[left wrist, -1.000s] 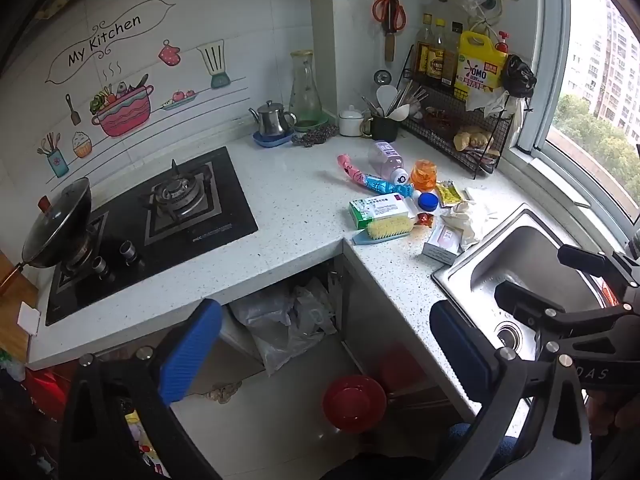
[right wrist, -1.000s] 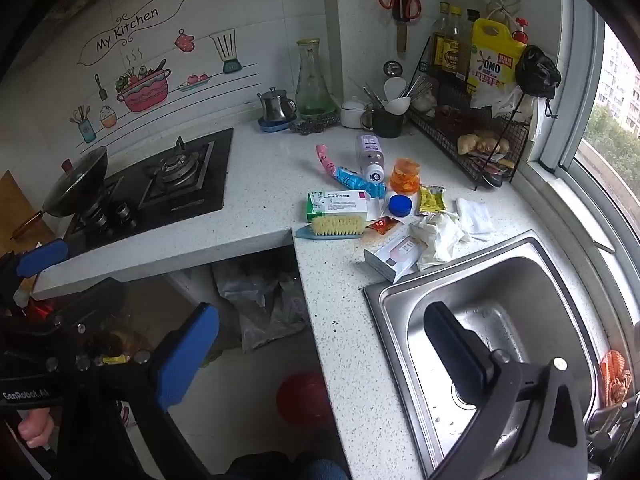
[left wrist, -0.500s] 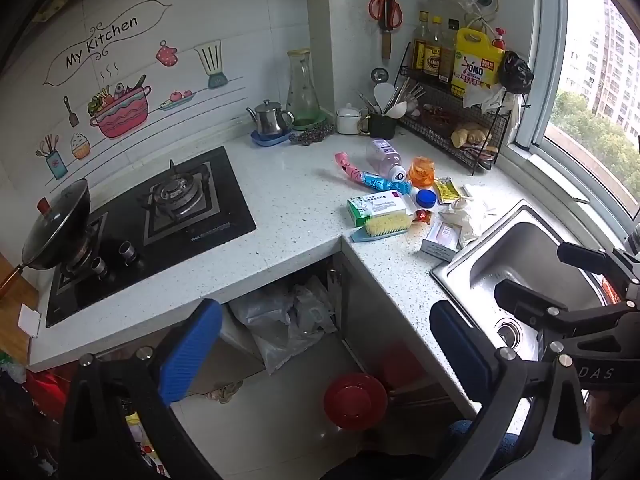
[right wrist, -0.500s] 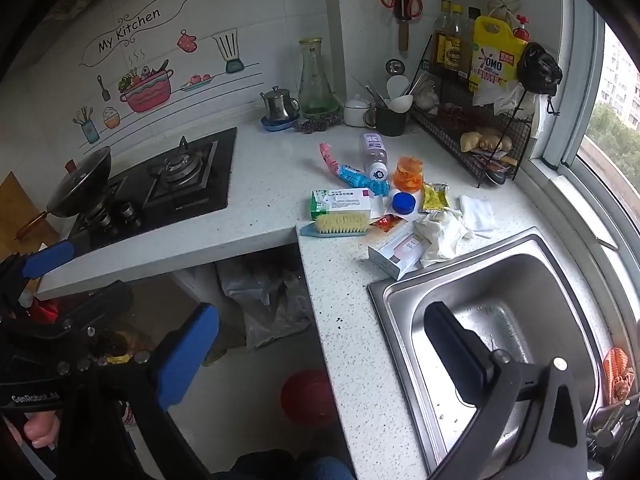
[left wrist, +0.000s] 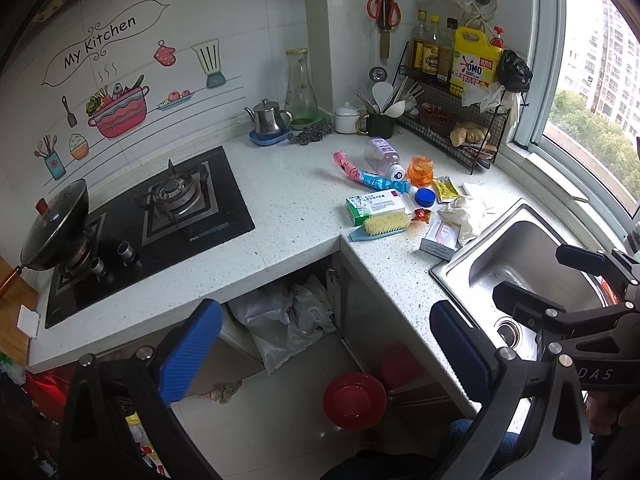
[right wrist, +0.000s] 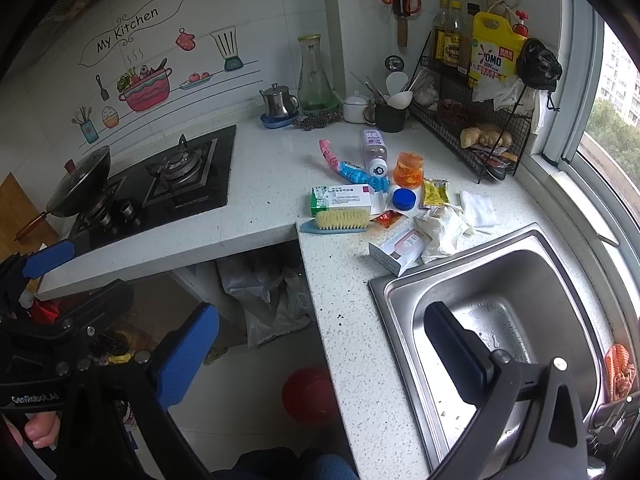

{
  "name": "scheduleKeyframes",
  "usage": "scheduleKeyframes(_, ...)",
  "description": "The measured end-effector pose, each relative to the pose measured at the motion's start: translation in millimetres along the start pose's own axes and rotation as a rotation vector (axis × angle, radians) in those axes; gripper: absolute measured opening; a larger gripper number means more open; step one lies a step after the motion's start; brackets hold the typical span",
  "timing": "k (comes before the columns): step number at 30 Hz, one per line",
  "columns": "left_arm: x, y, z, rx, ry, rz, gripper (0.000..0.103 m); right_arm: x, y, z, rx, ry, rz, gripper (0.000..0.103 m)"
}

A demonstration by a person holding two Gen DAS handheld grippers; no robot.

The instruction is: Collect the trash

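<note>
Left wrist view first: the left gripper (left wrist: 324,344) hangs low over the floor gap in front of the counter (left wrist: 280,208), jaws wide apart and holding nothing. Up ahead and to the right of those jaws sits the trash, a loose cluster on the counter corner just beside the sink (left wrist: 520,264).

Right wrist view now, and the right gripper (right wrist: 320,352) is also spread wide and empty, one finger over the counter edge, the other over the sink (right wrist: 500,280). The cluster lies straight ahead of it, well beyond the fingertips: a pink box (right wrist: 398,246) at the sink rim, crumpled tissue (right wrist: 442,226) touching it, a green box (right wrist: 340,198) with a brush (right wrist: 340,220) right in front, a bottle (right wrist: 374,152), an orange cup (right wrist: 409,169), a blue cap (right wrist: 404,199) and a yellow sachet (right wrist: 435,192).

The right gripper looks the nearer hand, I'd say, with the pink box the closest piece. That box lies on a diagonal, its long axis running from near-left to far-right, so the jaws would need a twist to close across its narrow side. The green box and brush lie crosswise, left to right. Nothing is collected yet.
</note>
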State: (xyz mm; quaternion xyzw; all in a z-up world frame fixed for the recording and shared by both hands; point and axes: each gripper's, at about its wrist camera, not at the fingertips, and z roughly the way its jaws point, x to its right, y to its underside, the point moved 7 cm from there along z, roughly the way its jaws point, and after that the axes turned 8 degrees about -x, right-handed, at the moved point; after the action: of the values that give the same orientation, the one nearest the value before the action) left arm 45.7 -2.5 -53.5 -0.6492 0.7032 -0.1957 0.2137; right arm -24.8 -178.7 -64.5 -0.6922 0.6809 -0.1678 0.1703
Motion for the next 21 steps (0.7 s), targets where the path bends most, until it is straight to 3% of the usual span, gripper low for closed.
scheduleKeyframes(21,-2.3,0.3,1.0,-0.005,0.0,0.0,0.103,-1.4,-0.3,2.3,-0.008,0.0,-0.003,0.103)
